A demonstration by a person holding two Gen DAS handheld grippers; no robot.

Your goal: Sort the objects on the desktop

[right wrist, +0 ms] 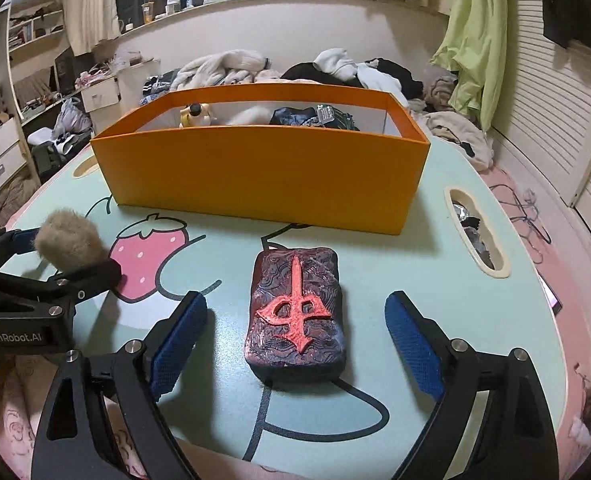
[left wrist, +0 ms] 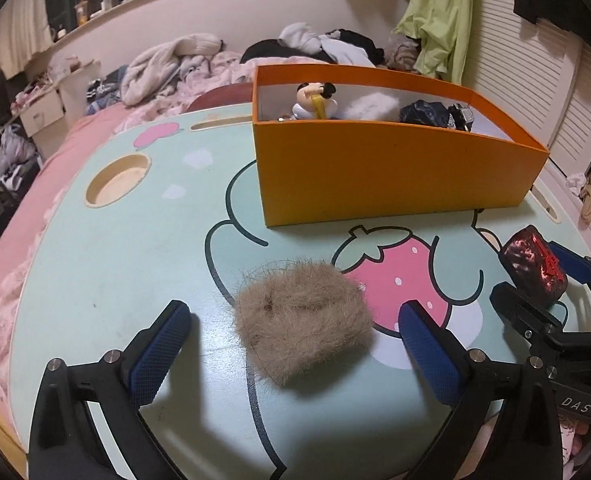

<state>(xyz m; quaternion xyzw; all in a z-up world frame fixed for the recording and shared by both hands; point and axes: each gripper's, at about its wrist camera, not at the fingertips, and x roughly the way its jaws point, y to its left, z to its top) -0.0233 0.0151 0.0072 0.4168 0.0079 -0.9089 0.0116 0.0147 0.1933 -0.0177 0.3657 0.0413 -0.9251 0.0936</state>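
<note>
A tan fur puff (left wrist: 301, 322) lies on the mint lap table (left wrist: 135, 264), between the wide-open fingers of my left gripper (left wrist: 295, 332). It also shows in the right wrist view (right wrist: 69, 246). A dark block with a red raised symbol (right wrist: 297, 314) lies between the wide-open fingers of my right gripper (right wrist: 297, 330); it shows at the right of the left wrist view (left wrist: 533, 270). Neither gripper touches its object. The orange box (left wrist: 391, 176) stands beyond both, also in the right wrist view (right wrist: 263, 176), and holds a small figure (left wrist: 315, 100), a white puff and dark items.
The table has a round cup recess (left wrist: 117, 180) at the far left and a slot handle (right wrist: 477, 236) at the right edge. A bed with piled clothes (right wrist: 335, 68) lies behind the table. Pink bedding surrounds the table.
</note>
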